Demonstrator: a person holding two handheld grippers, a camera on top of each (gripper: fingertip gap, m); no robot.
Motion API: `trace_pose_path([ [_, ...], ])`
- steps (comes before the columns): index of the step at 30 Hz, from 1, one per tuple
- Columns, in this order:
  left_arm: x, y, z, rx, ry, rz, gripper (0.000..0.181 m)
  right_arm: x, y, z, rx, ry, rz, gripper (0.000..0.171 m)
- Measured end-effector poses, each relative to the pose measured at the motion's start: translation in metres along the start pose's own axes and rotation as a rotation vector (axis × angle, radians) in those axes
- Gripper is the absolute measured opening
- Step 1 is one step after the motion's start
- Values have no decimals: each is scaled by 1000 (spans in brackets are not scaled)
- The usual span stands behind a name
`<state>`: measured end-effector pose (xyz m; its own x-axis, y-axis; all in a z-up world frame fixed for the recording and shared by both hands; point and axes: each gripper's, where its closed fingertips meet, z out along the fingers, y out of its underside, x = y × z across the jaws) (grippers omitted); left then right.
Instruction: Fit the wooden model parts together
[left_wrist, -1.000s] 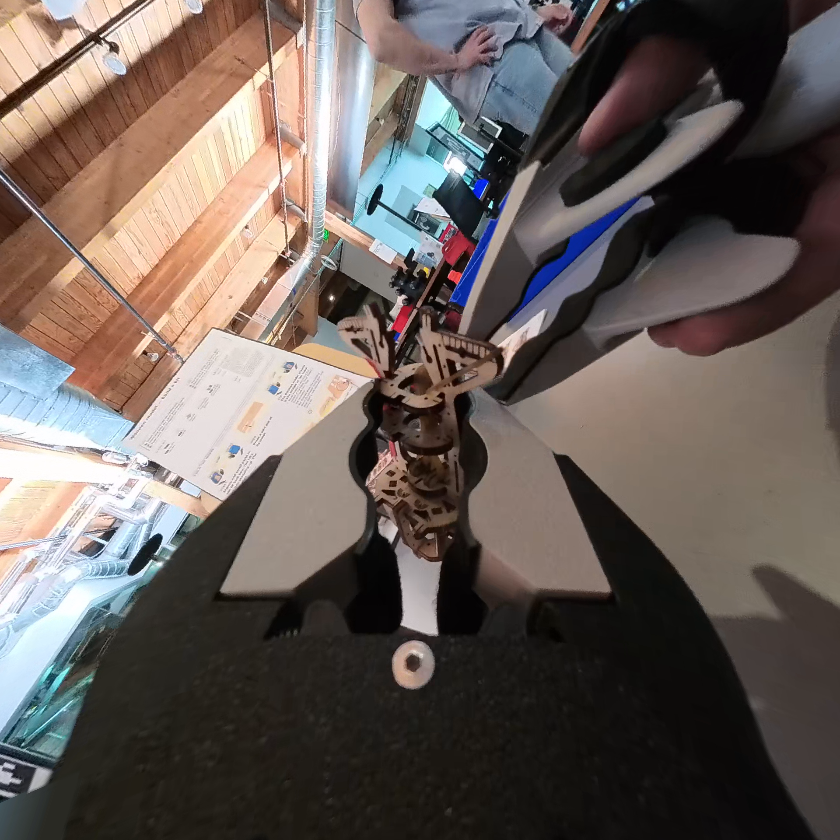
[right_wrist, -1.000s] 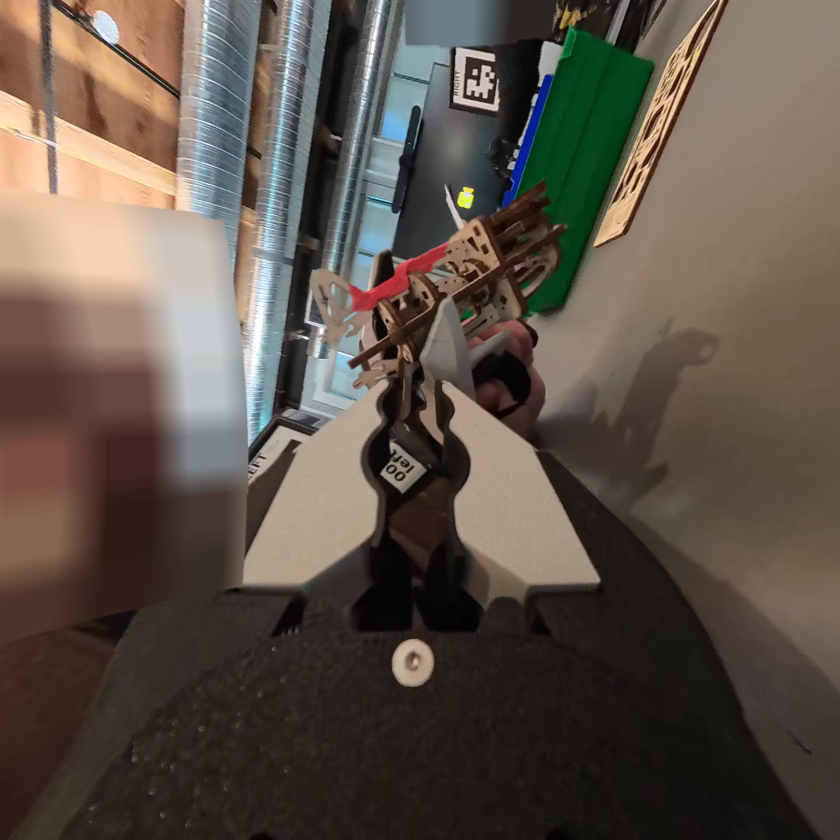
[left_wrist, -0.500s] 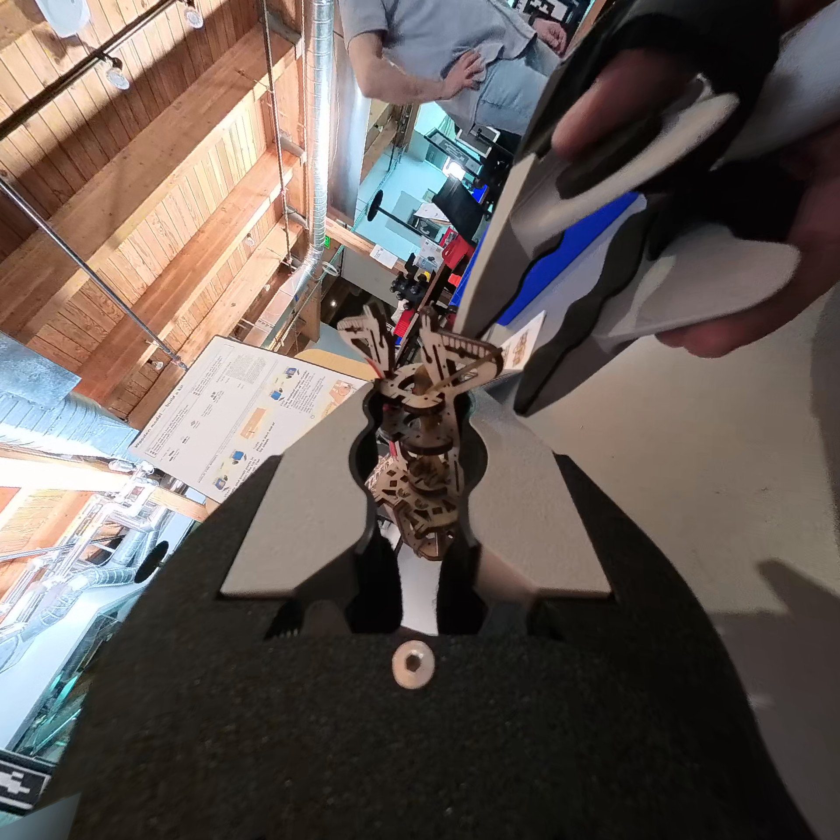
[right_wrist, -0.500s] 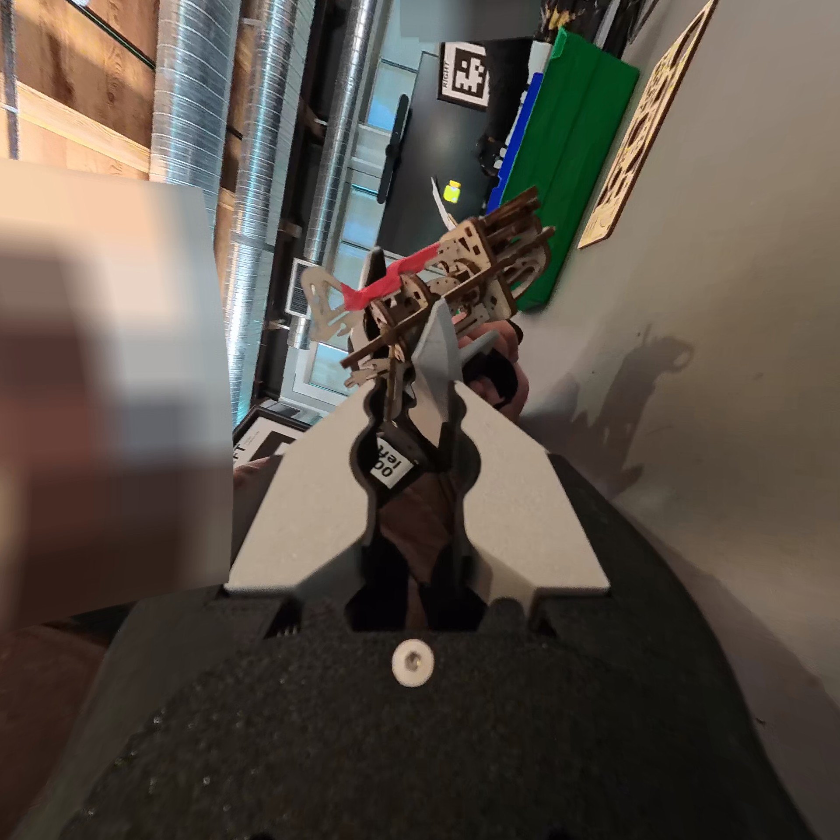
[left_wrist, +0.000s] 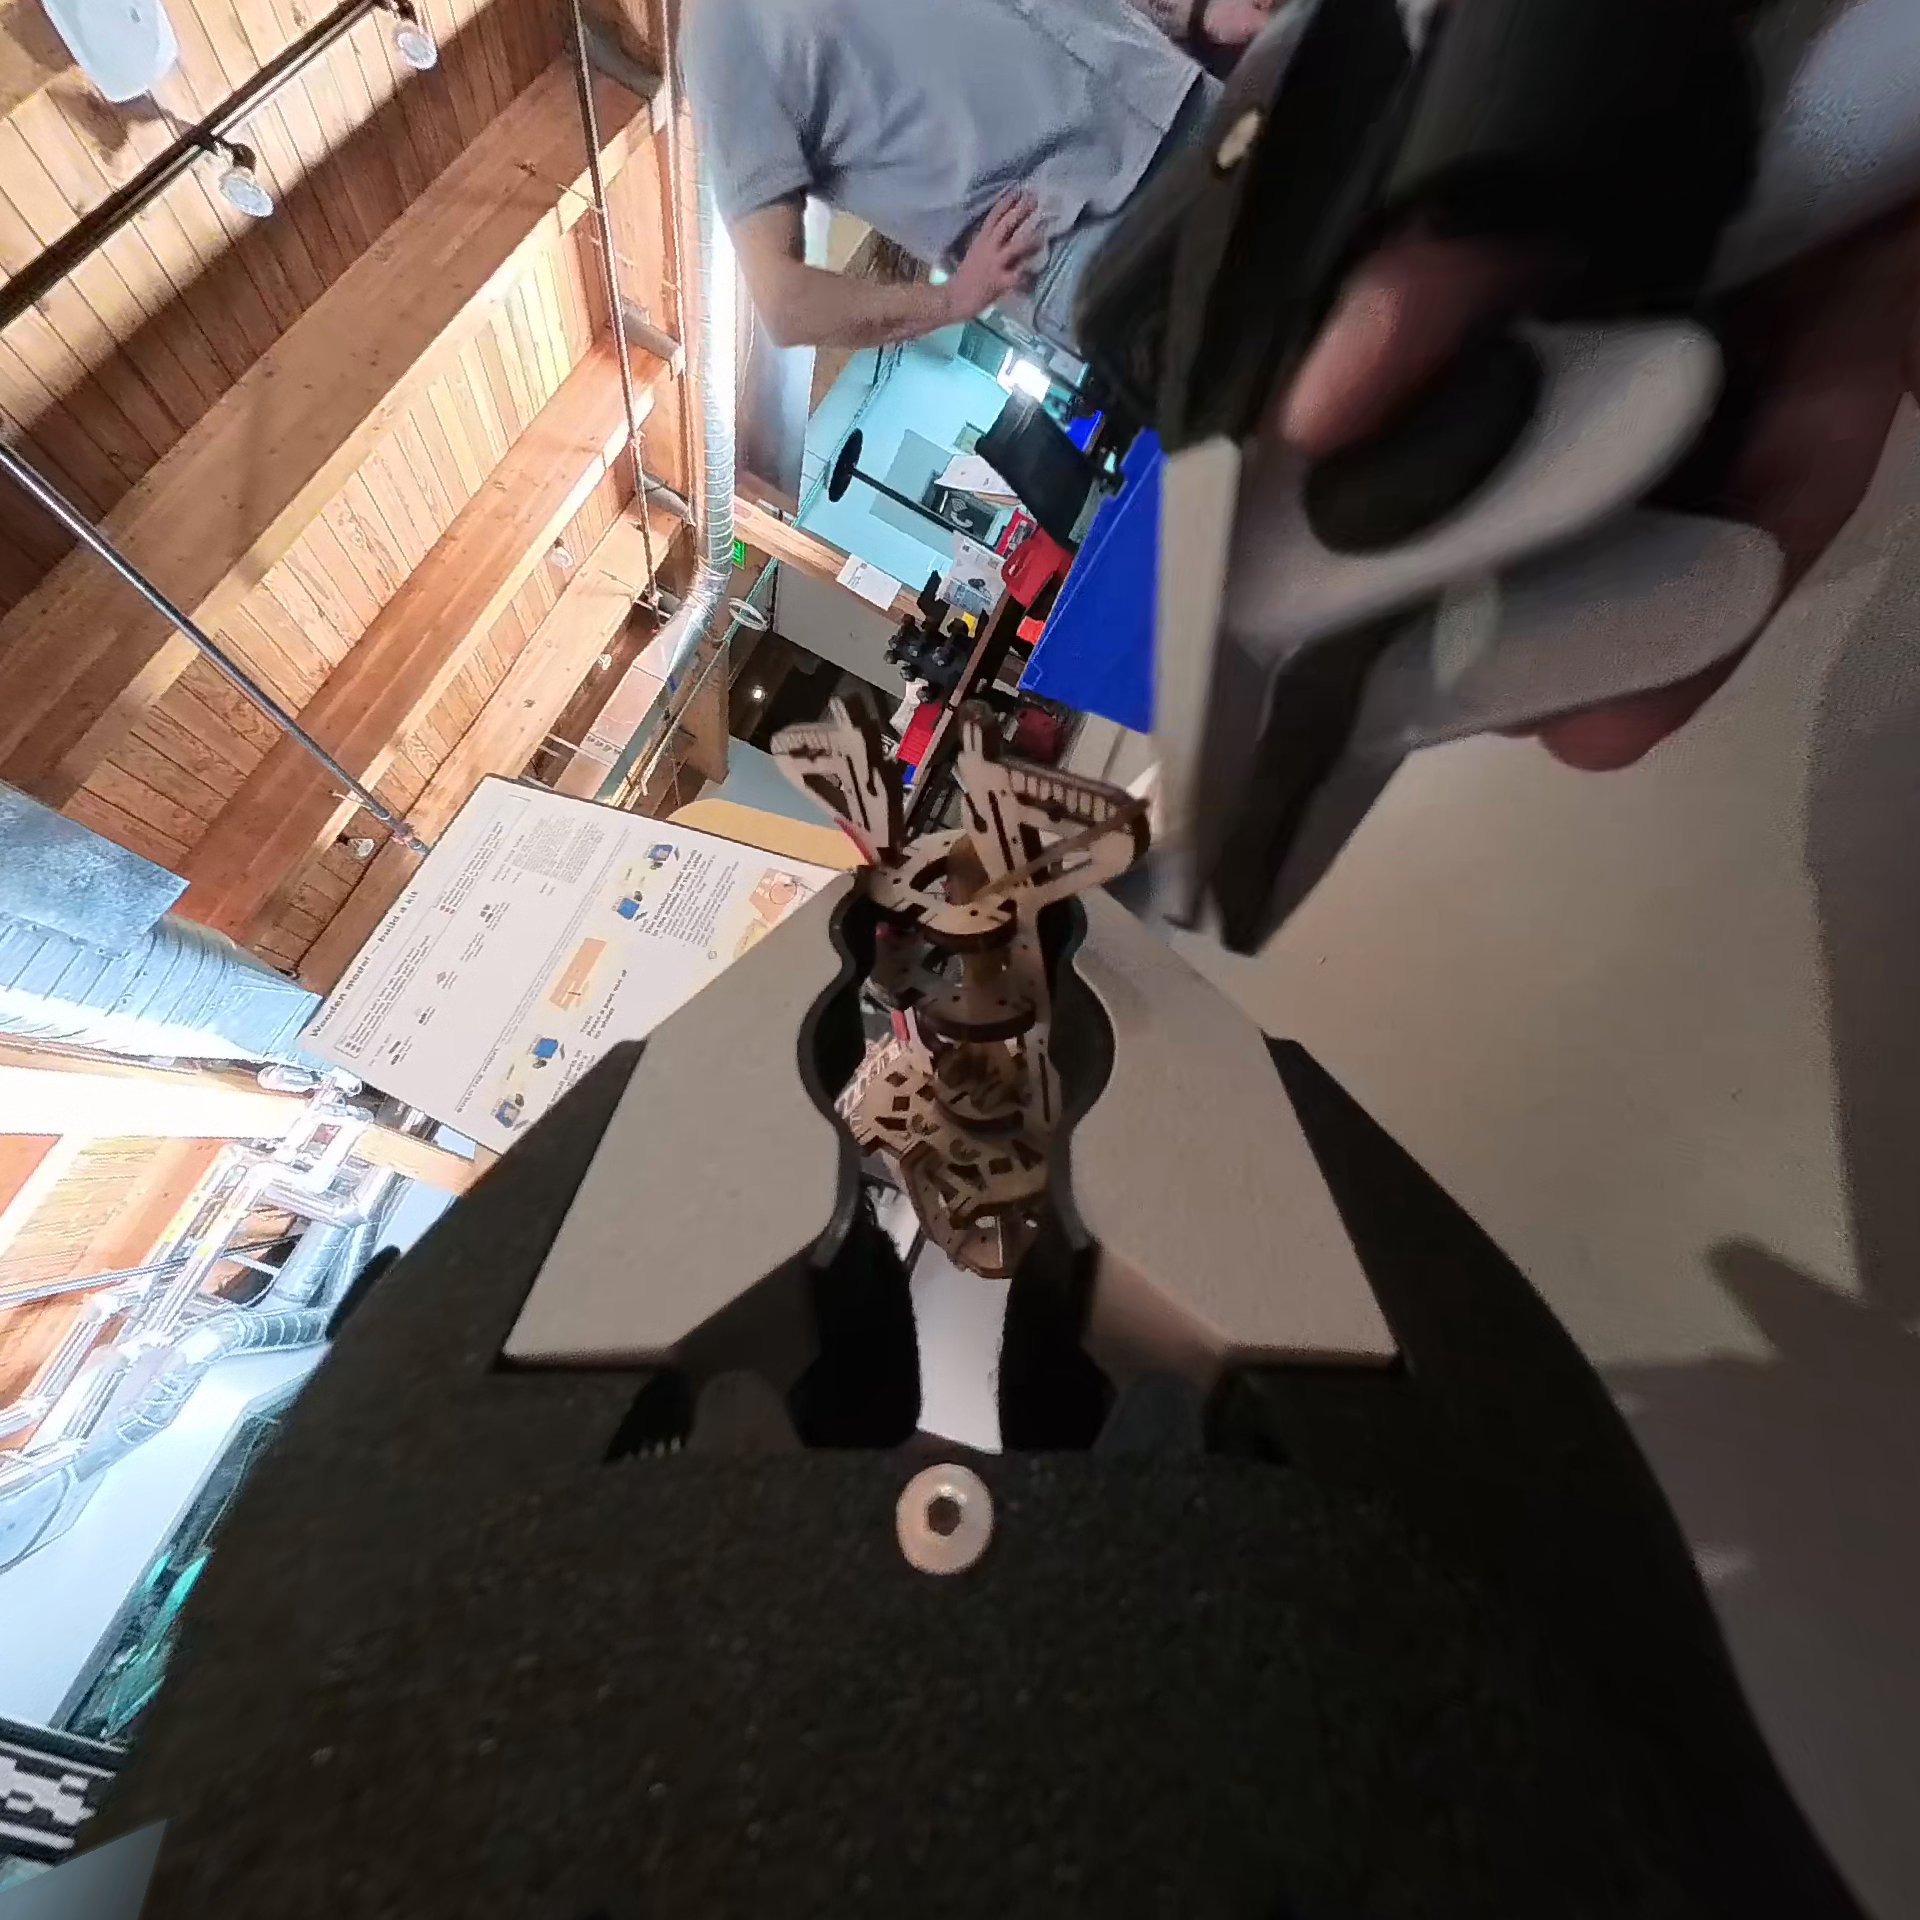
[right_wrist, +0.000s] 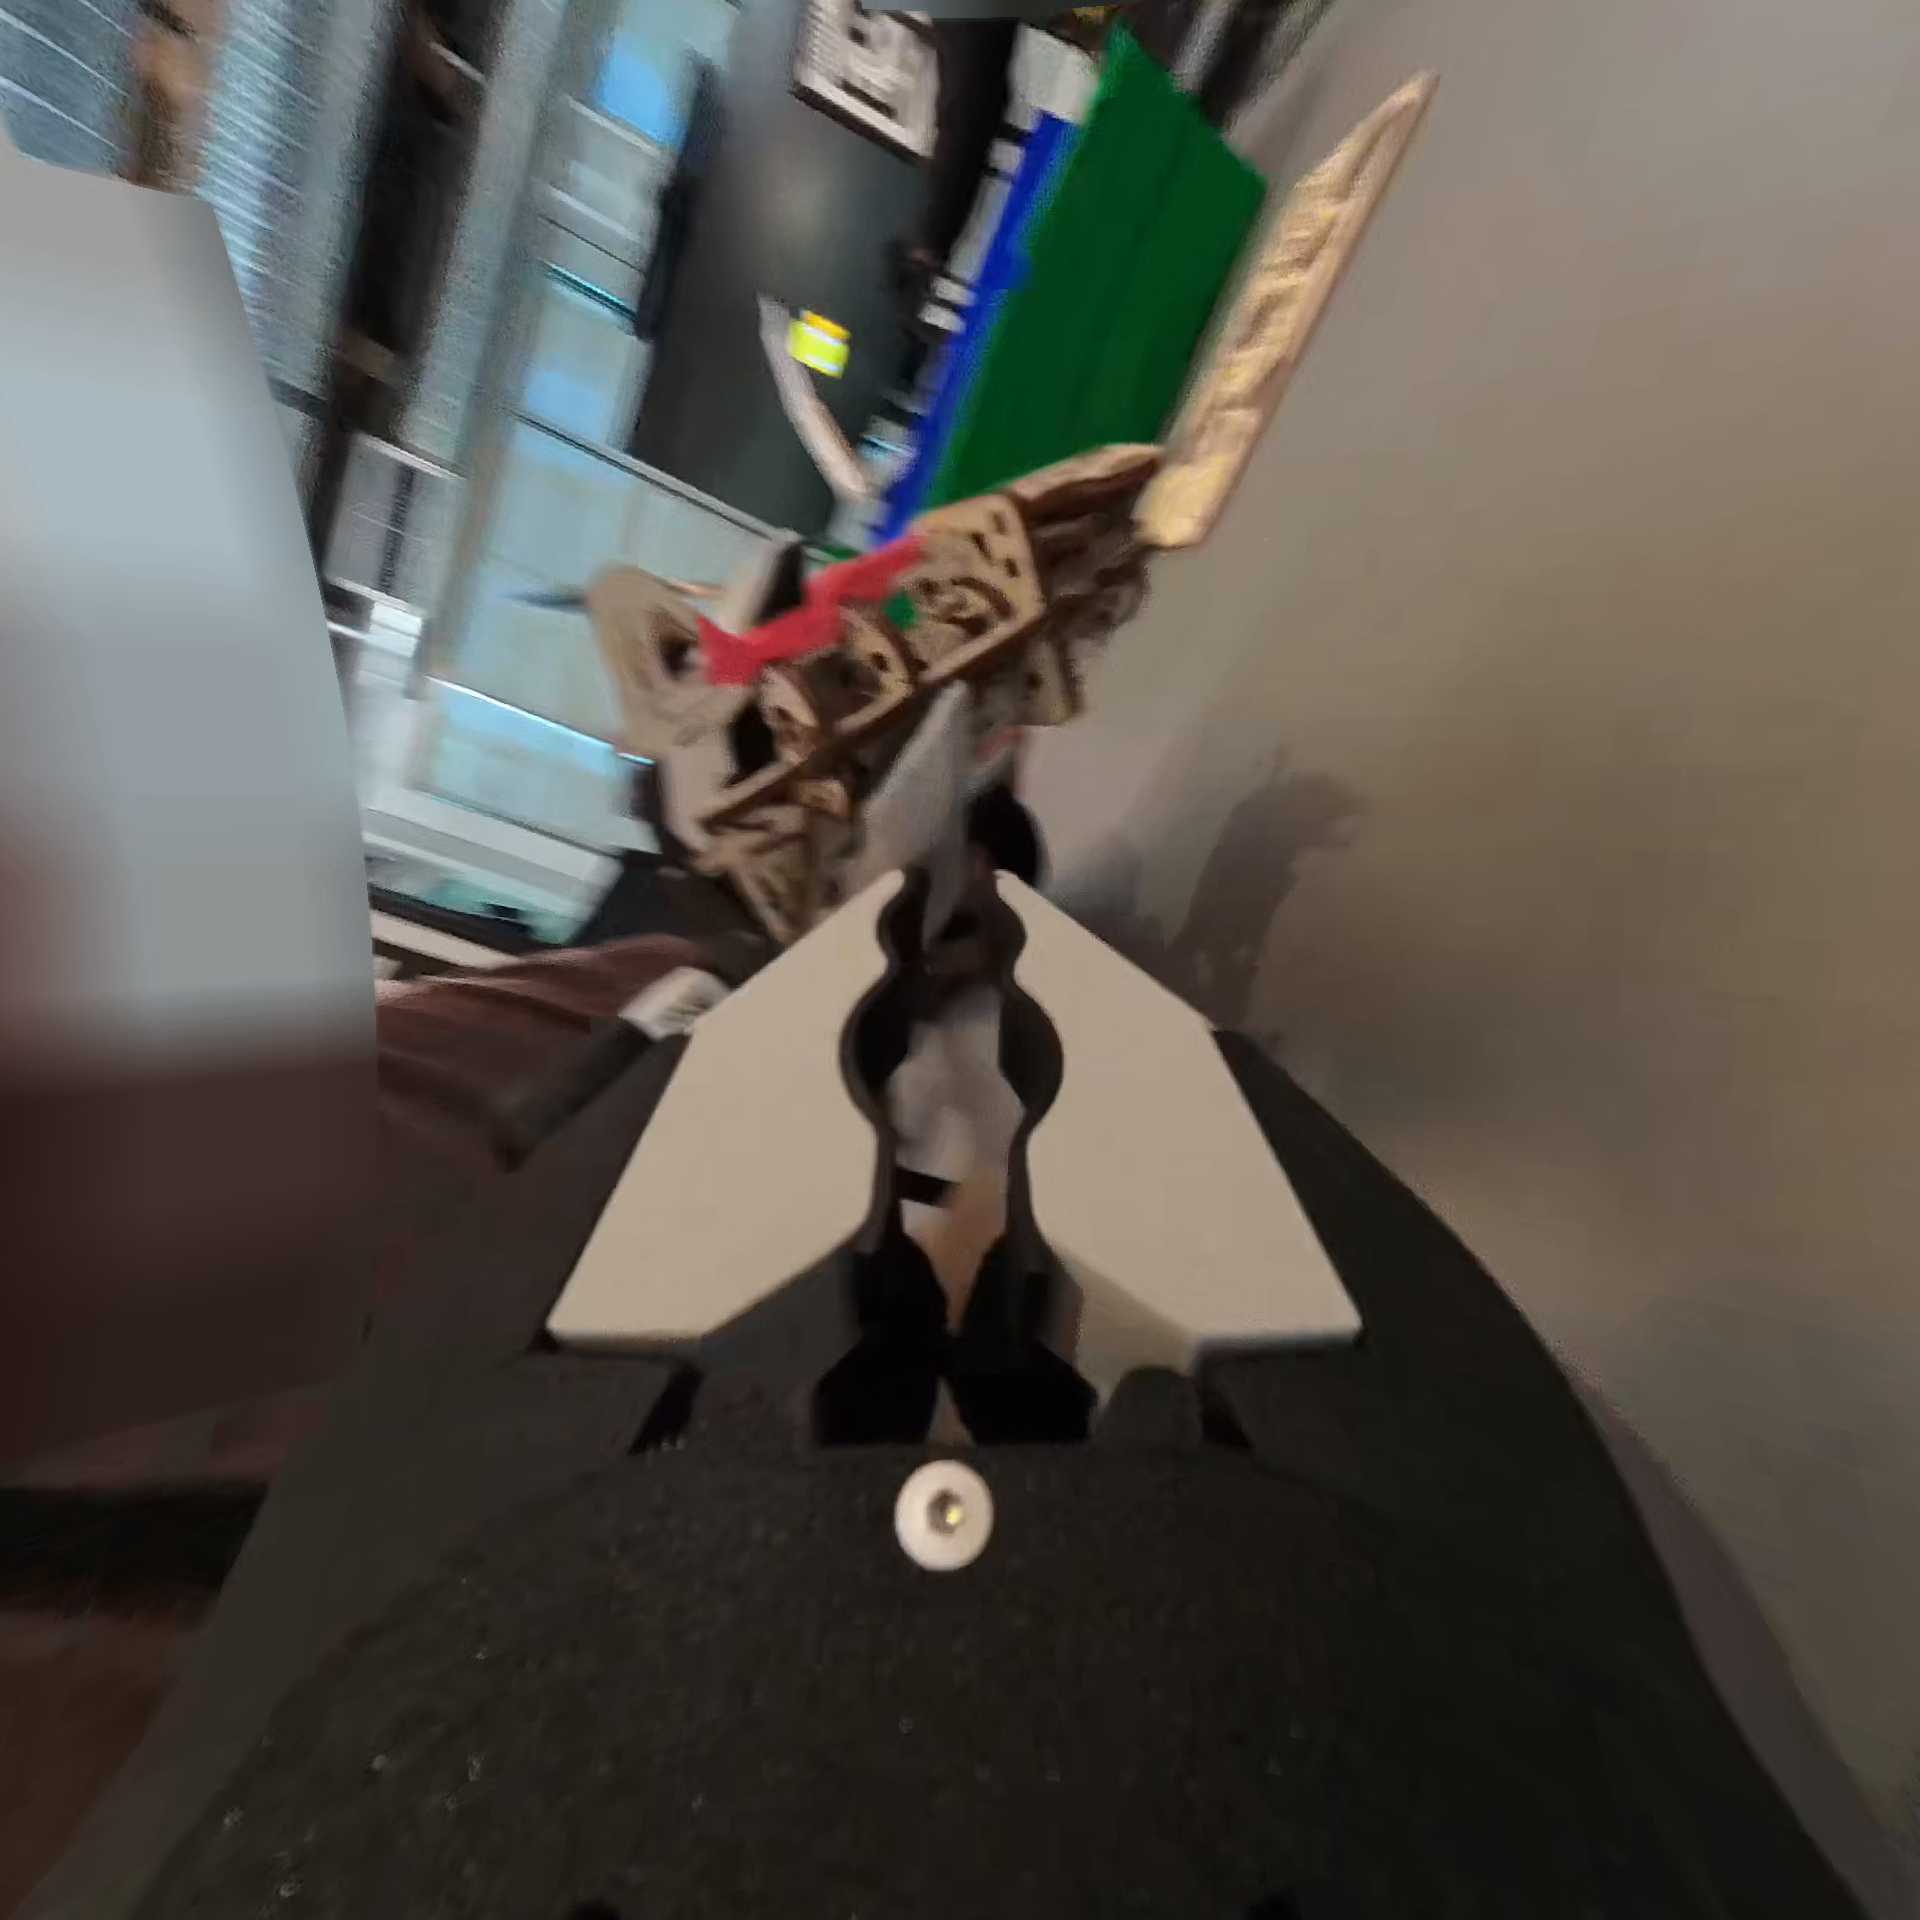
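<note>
The wooden model (left_wrist: 961, 1049), a laser-cut assembly of gears and plates with a red band, sits between the fingers of my left gripper (left_wrist: 956, 904), which is shut on it. Its winged top parts stick out past the fingertips. My right gripper (left_wrist: 1236, 810), held by a hand, comes in from the upper right, and its tip is just beside the model's right edge. In the blurred right wrist view, my right gripper (right_wrist: 951, 883) has its jaws close together, just below the model (right_wrist: 883, 644). I see nothing clearly held between them.
A grey tabletop (left_wrist: 1558, 1143) lies to the right. An instruction sheet (left_wrist: 561, 956) stands behind the model. A wooden parts sheet (right_wrist: 1278, 312) and a green panel (right_wrist: 1101, 312) lie farther off. A person (left_wrist: 935, 156) stands at the back.
The right gripper has shifted up and nearer the left camera, and the right wrist view has gone blurry from motion. The left gripper still holds the model the same way.
</note>
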<state>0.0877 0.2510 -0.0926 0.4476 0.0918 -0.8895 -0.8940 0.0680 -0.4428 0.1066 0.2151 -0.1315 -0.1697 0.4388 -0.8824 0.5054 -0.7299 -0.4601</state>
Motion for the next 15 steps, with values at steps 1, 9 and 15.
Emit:
trace_pose_path([
  [1,-1,-1,0,-1,-2,-3,29,5,2,0,-20,70,-67,13],
  [9,17,1,1,36,271,-390,29,-16,-14,-27,-65,188,-683,11],
  [15,13,-42,-18,277,663,-997,29,-68,-12,-12,-83,110,-1099,38],
])
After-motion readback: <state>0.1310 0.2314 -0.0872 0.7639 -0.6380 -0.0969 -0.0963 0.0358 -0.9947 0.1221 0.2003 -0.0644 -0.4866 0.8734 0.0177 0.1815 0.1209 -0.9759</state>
